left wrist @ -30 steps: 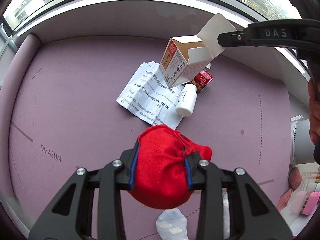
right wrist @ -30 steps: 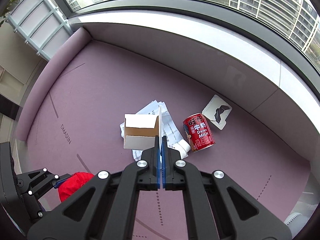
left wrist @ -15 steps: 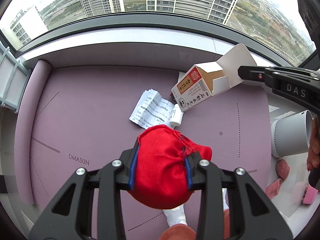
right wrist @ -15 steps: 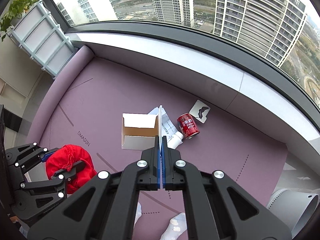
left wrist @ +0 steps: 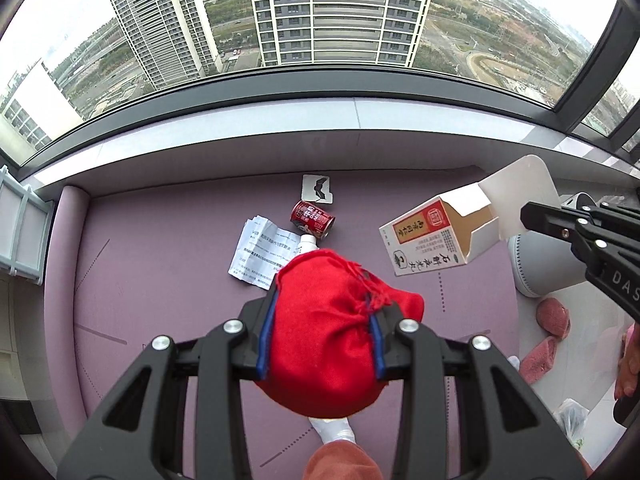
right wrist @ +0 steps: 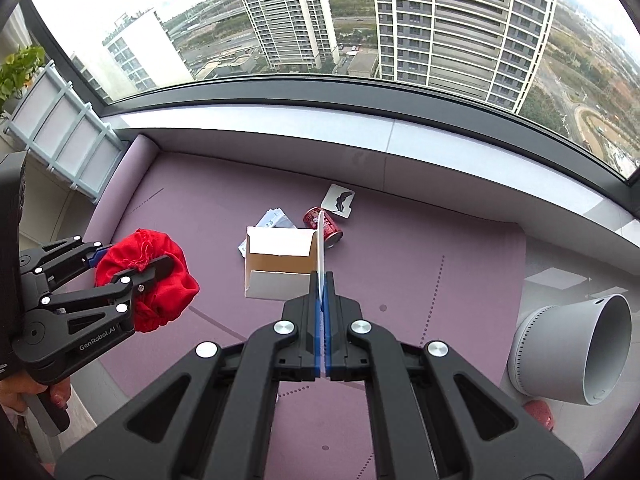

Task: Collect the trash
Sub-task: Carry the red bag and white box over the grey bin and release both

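My left gripper is shut on a red cloth pouch and holds it high above the purple mat. It also shows in the right wrist view. My right gripper is shut on the flap of an open cardboard box, held in the air; the box shows at the right of the left wrist view. On the mat lie a red drink can, a folded paper leaflet, a small white bottle and a white card.
A grey bin lies on its side on the floor right of the mat. Pink slippers sit near it. A window ledge runs along the mat's far side. A pale blue rack stands at the left.
Both grippers have risen and pulled back from the mat, so the trash looks smaller. The box has moved right, toward the grey bin. Both grips are unchanged.
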Available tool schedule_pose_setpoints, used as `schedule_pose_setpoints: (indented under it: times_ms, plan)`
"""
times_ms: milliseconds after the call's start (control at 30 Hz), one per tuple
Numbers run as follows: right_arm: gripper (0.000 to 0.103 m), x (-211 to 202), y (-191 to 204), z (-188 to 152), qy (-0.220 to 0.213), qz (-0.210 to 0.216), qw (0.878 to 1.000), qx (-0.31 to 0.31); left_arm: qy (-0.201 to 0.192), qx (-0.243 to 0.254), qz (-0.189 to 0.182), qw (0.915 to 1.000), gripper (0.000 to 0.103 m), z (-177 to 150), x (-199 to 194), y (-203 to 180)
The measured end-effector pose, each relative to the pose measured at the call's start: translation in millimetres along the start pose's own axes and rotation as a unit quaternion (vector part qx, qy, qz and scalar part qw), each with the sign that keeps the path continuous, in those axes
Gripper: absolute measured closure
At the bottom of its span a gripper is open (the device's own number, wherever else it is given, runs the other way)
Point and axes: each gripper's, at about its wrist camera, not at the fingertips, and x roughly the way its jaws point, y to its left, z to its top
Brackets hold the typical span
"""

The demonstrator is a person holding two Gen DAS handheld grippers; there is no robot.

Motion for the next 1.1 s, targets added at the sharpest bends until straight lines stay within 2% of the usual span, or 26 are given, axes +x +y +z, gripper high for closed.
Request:
schedule_pose_setpoints:
  times_ms: [200,400,667,833,967,1000,1100]
  plan:
    - [0.102,-39,-91,-33,-0.006,-0.011,0.999,0.036,-0.002,0.024,-0.013,0.9996,0.066,18,7,-106]
    - [0.102,-88,-207,-69,-0.014,-0.057,0.994,0.09,0.002,0.07,-0.063,0.9955,0.066,34,22,-240]
    - [0.102,-144,-365,-125,-0.028,-0.153,0.972,0.178,0.003,0.145,-0.128,0.9811,0.066,49,42,-396]
    - [0.101,-154,-427,-148,-0.028,-0.185,0.958,0.215,-0.006,0.181,-0.151,0.9717,0.066,58,49,-464]
    - [0.084,-160,-458,-162,-0.035,-0.197,0.951,0.235,-0.011,0.197,-0.16,0.9672,0.066,63,58,-505]
    - [0.077,-160,-462,-165,-0.038,-0.198,0.95,0.238,-0.011,0.199,-0.162,0.9665,0.066,64,61,-513]
    - [0.072,-167,-475,-172,-0.045,-0.199,0.948,0.246,-0.012,0.208,-0.167,0.9636,0.065,66,66,-538]
